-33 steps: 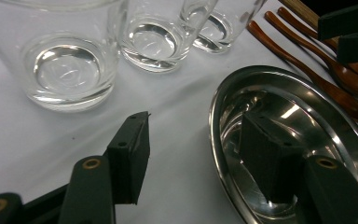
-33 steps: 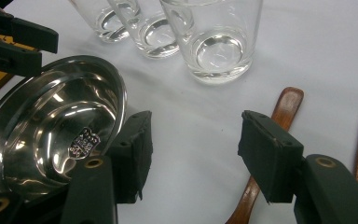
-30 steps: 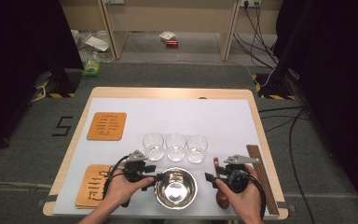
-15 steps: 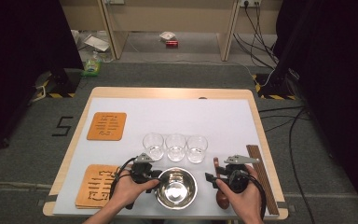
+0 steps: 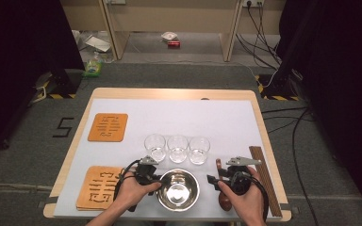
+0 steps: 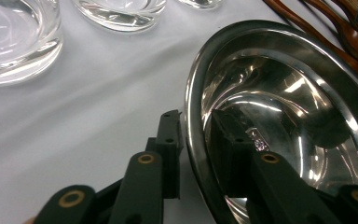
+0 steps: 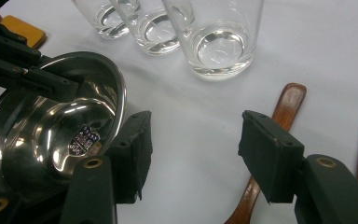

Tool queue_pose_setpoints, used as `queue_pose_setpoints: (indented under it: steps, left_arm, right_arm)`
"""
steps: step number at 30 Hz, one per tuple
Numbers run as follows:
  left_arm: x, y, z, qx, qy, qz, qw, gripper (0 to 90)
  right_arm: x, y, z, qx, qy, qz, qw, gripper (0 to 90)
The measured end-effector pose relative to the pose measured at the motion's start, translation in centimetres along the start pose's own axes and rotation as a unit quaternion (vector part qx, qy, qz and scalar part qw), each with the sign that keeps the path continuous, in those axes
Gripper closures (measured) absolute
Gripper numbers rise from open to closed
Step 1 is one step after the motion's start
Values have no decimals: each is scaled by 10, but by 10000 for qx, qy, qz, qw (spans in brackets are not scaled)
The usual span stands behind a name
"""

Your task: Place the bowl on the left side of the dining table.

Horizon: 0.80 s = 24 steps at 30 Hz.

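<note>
Round, shiny stainless-steel bowl (image 5: 178, 190), mirror-smooth inside, at the near table edge in front of three clear glass tumblers (image 5: 177, 148). Left gripper (image 6: 193, 140) just closing, black jaws astride the bowl's thin rim. Right gripper (image 7: 193, 149) gaping open above a slim brown wooden spoon handle (image 7: 279, 116).

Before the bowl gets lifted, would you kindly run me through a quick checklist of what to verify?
1. Left gripper astride the steel bowl rim, one jaw outside, one inside: ok; the jaws have just been closing.
2. Pads pressing firmly on the rim: cannot tell.
3. Right gripper free: ok, jaws open over bare cloth, beside the bowl.
4. Wooden spoon out of the way: ok, lying right of the bowl.
5. Three glasses apart from the bowl: ok, a row just beyond it.
6. Bowl empty: ok.
</note>
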<state>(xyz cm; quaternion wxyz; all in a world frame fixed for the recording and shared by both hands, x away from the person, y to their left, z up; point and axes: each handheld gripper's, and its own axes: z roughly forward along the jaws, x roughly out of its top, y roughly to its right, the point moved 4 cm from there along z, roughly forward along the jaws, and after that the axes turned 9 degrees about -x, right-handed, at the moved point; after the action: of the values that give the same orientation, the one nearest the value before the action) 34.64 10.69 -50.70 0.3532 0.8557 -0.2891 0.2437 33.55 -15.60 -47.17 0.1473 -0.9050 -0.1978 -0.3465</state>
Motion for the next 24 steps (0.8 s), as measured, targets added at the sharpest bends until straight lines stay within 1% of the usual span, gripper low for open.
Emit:
queue_pose_setpoints:
  steps: [2, 3, 4, 5, 7, 9, 10, 13, 14, 15, 16, 19, 21, 22, 24]
  left_arm:
    - [1, 0, 0, 24, 18, -6, 10000, 761]
    - [1, 0, 0, 1, 31, -19, 10000, 765]
    - [1, -1, 0, -52, 64, -79, 9999, 770]
    - [1, -2, 0, -73, 61, -89, 9999, 776]
    - [1, -2, 0, -173, 86, -201, 9996, 786]
    - [2, -3, -1, -183, 90, -168, 9997, 794]
    - [2, -2, -1, -241, 151, -223, 9993, 799]
    - [4, 1, -3, -376, 232, -240, 9987, 820]
    - [5, 3, -3, -386, 275, -260, 9985, 824]
    - [6, 4, -4, -410, 302, -256, 9984, 827]
    - [7, 5, -4, -422, 326, -207, 9984, 829]
    - [7, 8, -6, -365, 340, -75, 9987, 829]
    - [7, 8, -7, -342, 376, -51, 9987, 829]
    - [7, 8, -8, -296, 398, -13, 9988, 829]
    - [7, 7, -11, -308, 389, 9, 9988, 830]
  right_arm:
    - [0, 0, 0, -7, 4, 4, 10000, 441]
    - [0, 0, 0, -5, -4, 13, 10000, 441]
    - [0, 1, 0, -8, -3, 9, 10000, 440]
    - [0, 1, 0, -6, -4, 10, 10000, 440]
    - [-1, 1, 0, 8, -15, 17, 10000, 440]
    - [-1, 1, 1, 3, -11, 13, 10000, 440]
    - [-1, 1, 1, 10, -8, 14, 10000, 440]
    - [-1, 2, 1, 0, -10, 36, 10000, 441]
    - [-1, 2, 0, -3, 0, 29, 10000, 440]
    - [-1, 2, 0, -11, 8, 24, 10000, 440]
    - [-1, 2, 0, 14, 5, 44, 10000, 441]
    - [-1, 3, 0, -1, 12, 36, 10000, 440]
    - [-1, 3, -1, -8, 27, 25, 10000, 441]
    - [-1, 3, -1, -7, 19, 43, 10000, 440]
    - [-1, 4, -1, 3, 25, 37, 10000, 441]
